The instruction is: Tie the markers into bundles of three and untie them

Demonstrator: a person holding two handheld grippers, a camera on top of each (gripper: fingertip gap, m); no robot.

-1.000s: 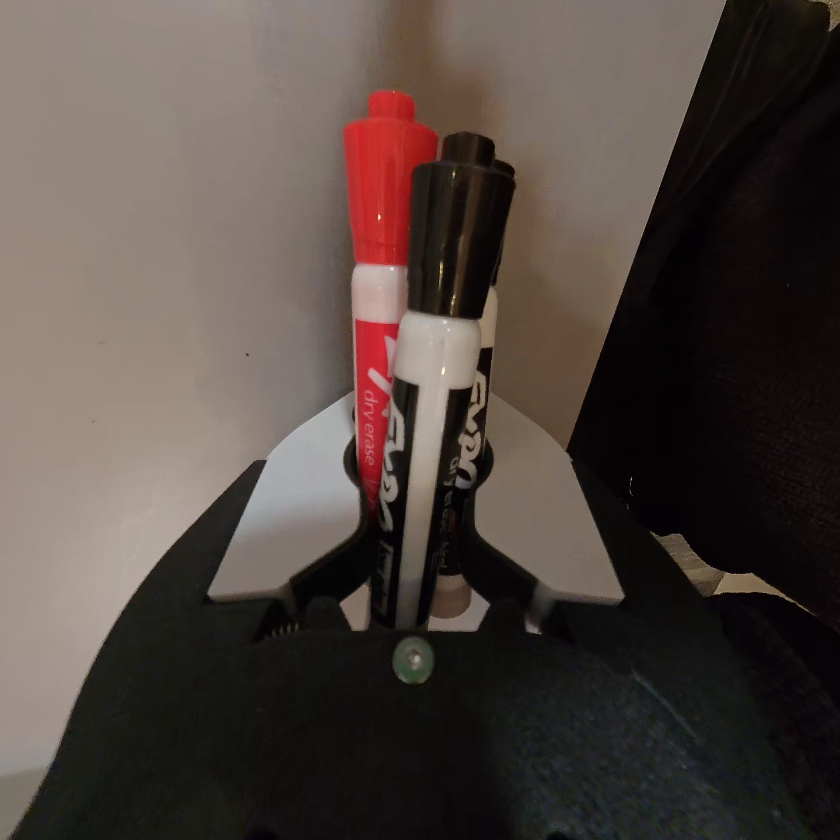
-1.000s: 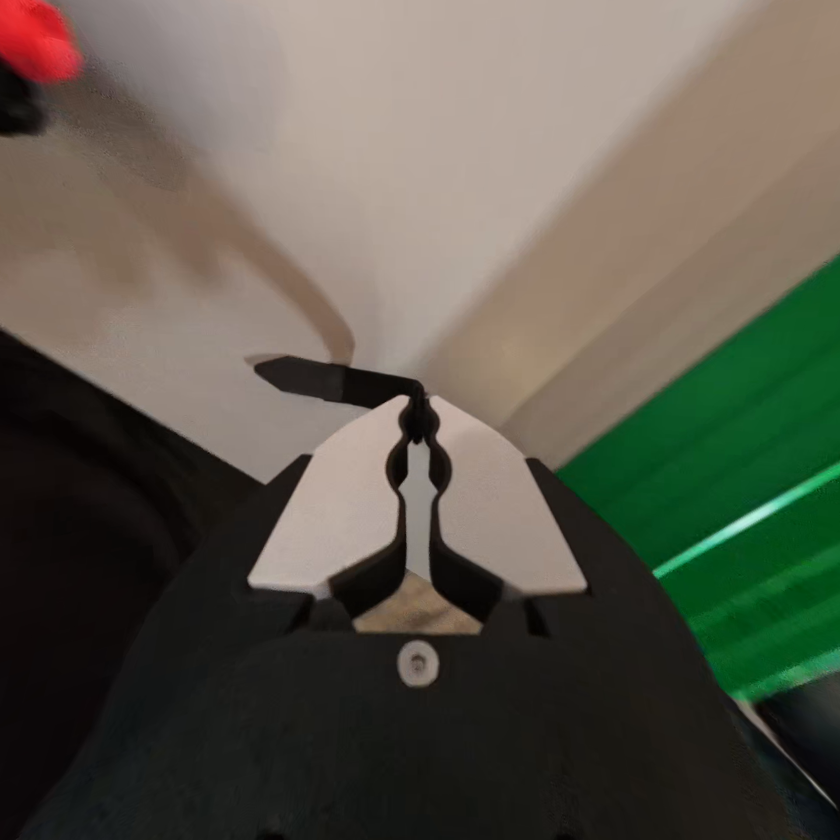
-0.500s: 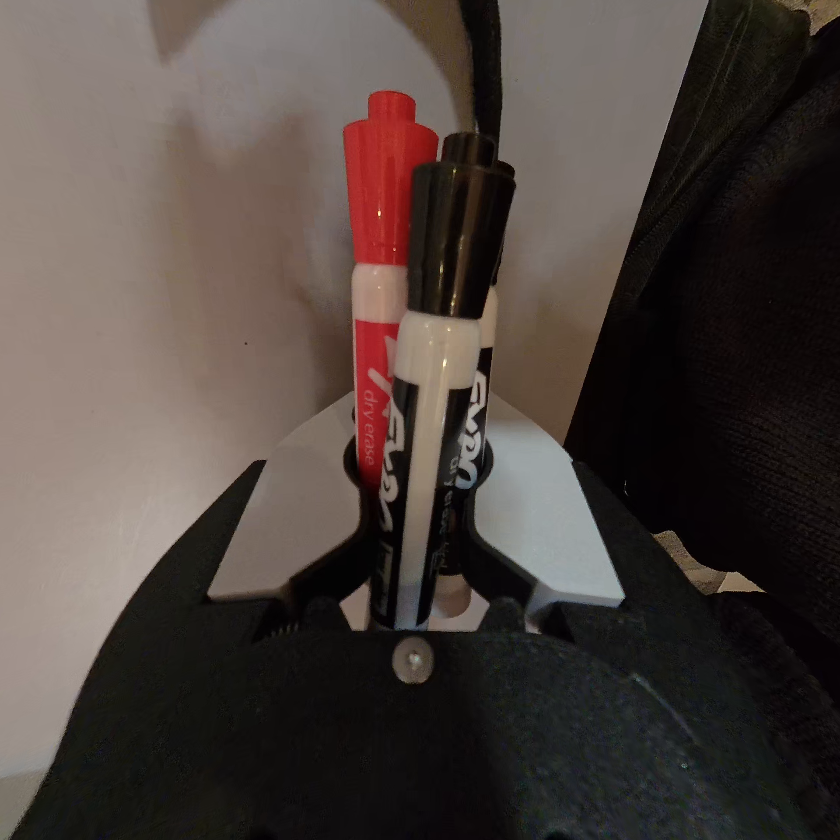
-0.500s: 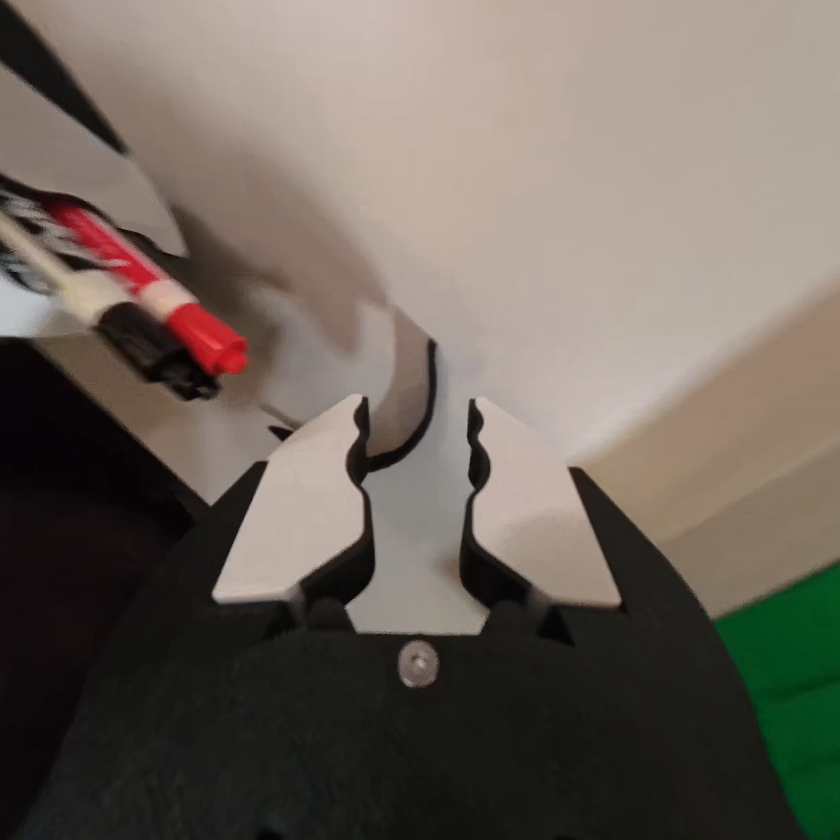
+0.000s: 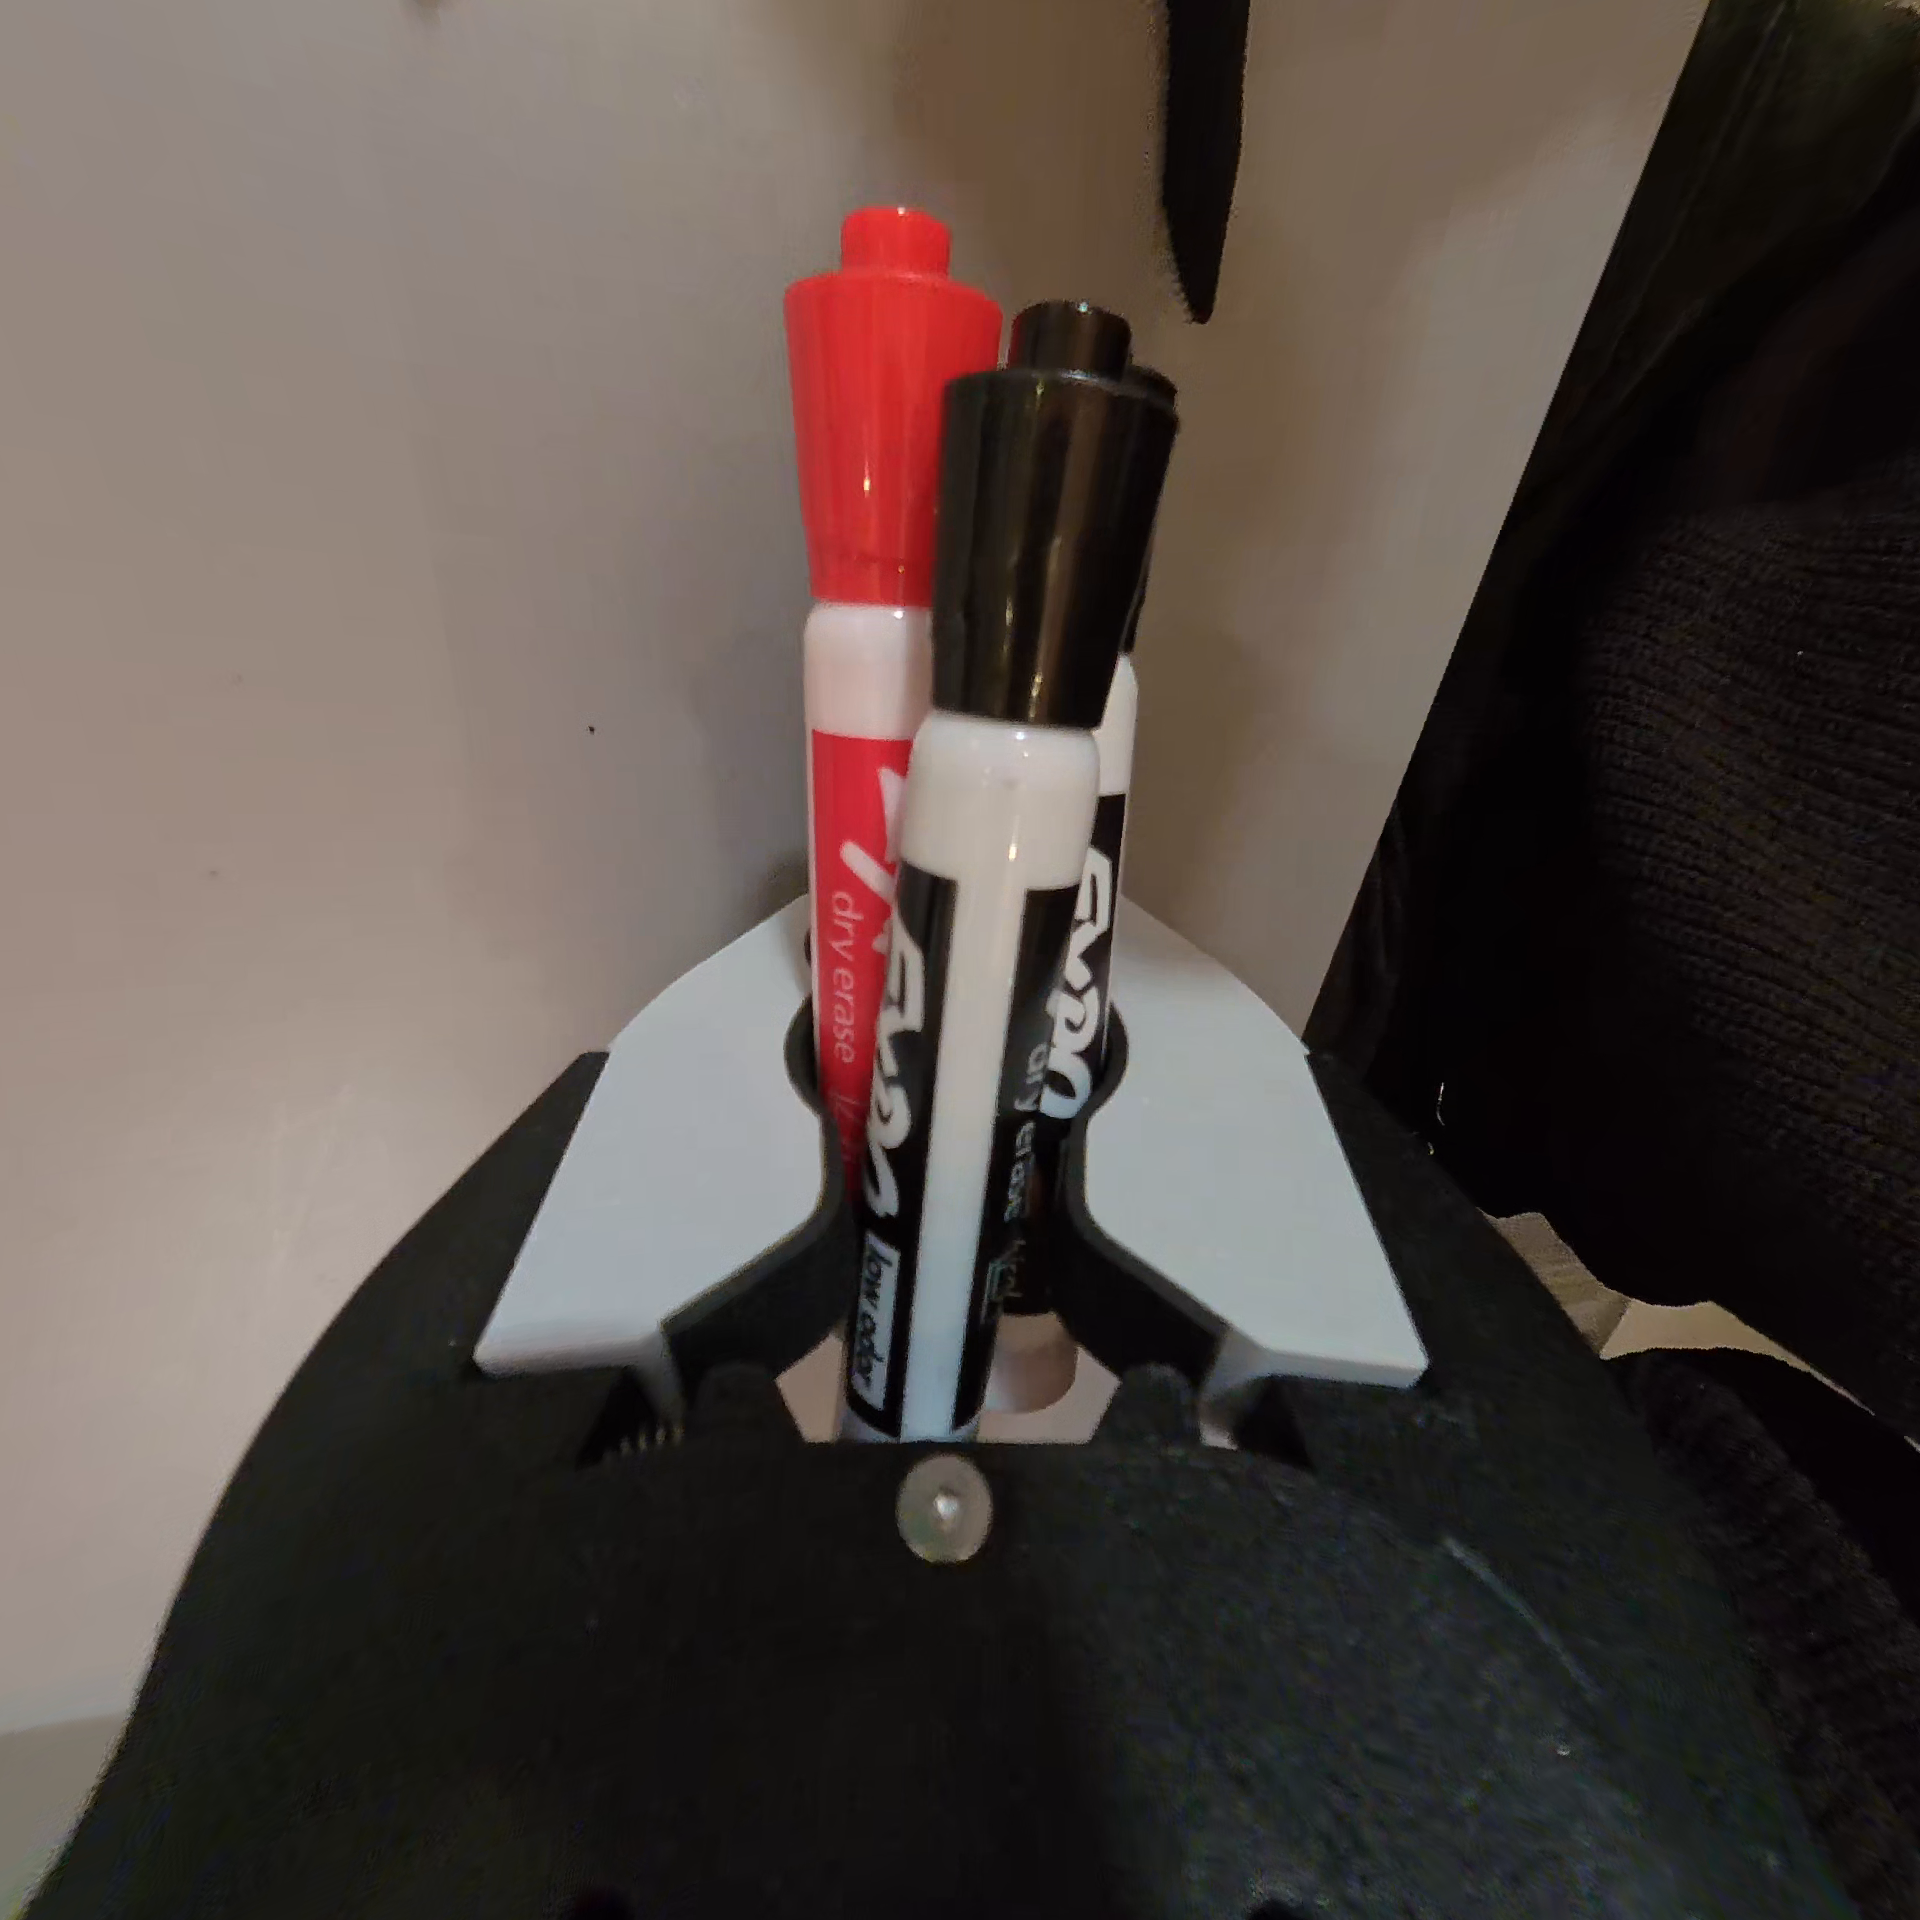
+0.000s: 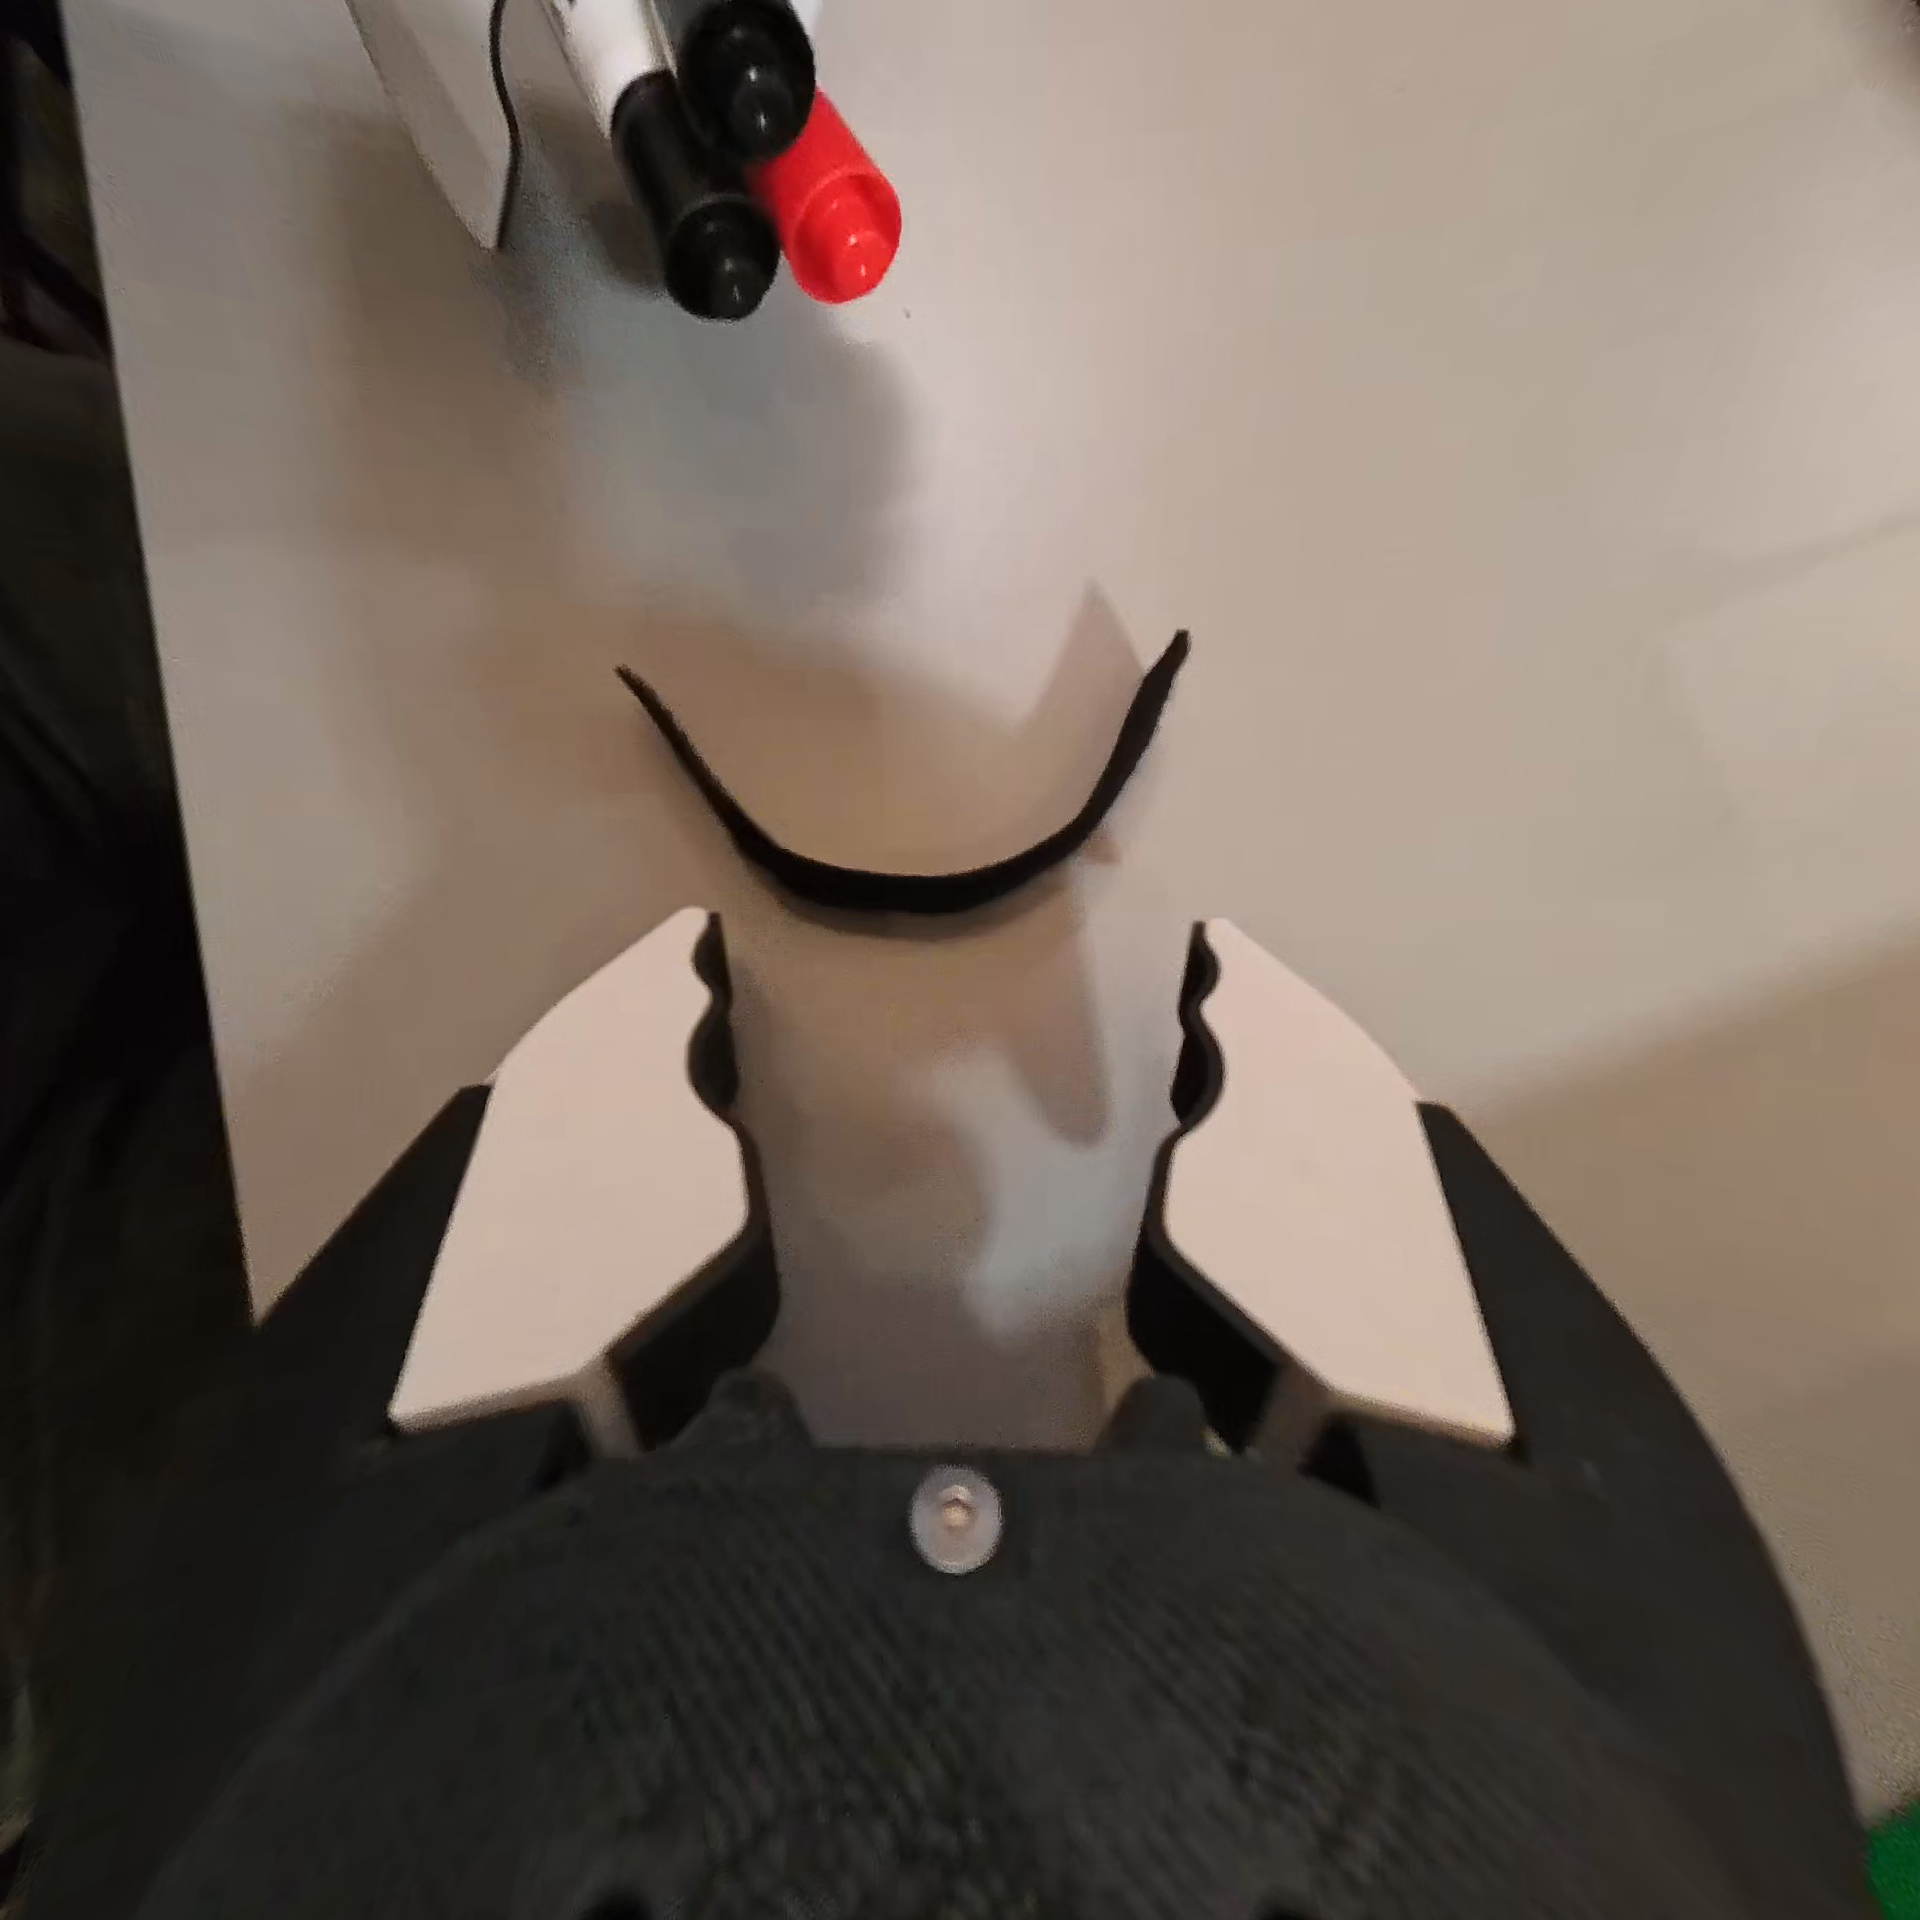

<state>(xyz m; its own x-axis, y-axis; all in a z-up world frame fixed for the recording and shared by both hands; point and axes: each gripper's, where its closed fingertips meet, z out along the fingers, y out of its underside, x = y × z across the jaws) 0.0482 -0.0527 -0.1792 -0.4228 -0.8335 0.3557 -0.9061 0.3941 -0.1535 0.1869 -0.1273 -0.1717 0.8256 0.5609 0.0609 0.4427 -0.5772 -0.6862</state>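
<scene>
My left gripper (image 5: 956, 997) squeezes three labelled markers (image 5: 997, 831); my right gripper (image 6: 956, 997) gapes wide, black strap (image 6: 894, 862) just ahead.

A red marker (image 5: 883, 499) at 11 o'clock, two black-capped markers (image 5: 1049, 540) with white barrels, a black strap (image 6: 894, 862) on the off-white counter (image 6: 1455, 520).
</scene>
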